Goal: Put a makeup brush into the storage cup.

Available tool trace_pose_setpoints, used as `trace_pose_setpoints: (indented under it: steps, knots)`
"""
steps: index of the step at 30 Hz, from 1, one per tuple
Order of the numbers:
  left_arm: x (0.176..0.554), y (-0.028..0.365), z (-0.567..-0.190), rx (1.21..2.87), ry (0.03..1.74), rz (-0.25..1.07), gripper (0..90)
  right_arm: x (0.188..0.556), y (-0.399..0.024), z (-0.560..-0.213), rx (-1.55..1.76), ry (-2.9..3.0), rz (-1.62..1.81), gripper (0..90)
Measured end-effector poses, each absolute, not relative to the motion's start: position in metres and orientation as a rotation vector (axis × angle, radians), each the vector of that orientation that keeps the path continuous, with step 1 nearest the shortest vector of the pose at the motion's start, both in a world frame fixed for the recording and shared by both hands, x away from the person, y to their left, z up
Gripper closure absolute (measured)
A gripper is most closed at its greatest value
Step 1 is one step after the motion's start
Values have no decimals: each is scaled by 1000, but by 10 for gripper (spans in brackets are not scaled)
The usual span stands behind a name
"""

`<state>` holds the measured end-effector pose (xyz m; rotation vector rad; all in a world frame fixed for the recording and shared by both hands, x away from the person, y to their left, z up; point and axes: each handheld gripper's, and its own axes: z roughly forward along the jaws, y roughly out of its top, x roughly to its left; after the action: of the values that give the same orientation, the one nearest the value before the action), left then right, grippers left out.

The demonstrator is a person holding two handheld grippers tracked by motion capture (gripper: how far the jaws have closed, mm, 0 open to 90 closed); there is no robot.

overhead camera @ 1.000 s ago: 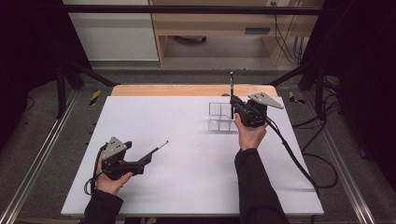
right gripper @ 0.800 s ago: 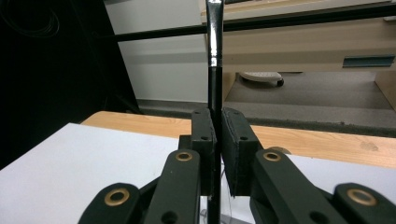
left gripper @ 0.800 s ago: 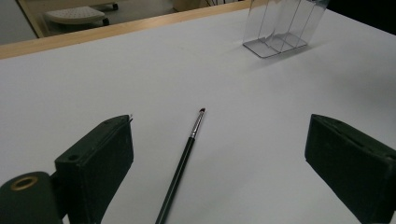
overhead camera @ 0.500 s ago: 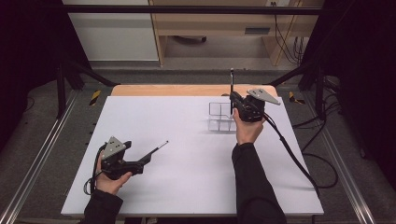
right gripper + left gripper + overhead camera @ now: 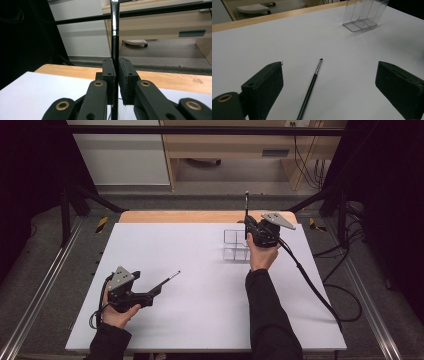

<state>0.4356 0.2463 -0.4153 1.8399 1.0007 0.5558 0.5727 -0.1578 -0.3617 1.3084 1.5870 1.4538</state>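
Nearest me, my left gripper (image 5: 150,292) rests low on the table (image 5: 200,320), jaws released wide, a second brush (image 5: 312,85) lying flat between them, untouched. Farther out, my right gripper (image 5: 248,227) has its jaws clenched on a brush (image 5: 114,40) held upright, ferrule up, directly over the clear holder (image 5: 236,245) near the table's far edge. I judge the step in hand to be the insertion. The next move calls for lowering the handle straight into one compartment, then releasing.
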Motion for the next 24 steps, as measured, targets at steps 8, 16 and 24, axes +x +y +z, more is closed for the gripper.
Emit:
trace_pose_setpoints:
  steps: [8, 16, 24]
  knots:
    - [435, 247, -415, 1838, 1000, 557, 69, 582, -156, -365, 1327, 1574, 1462, 845]
    - [435, 247, -415, 1838, 1000, 556, 69, 593, -153, -373, 1346, 1576, 1448, 845]
    - [435, 247, -415, 1837, 1000, 554, 69, 599, -150, -381, 1362, 1581, 1426, 845]
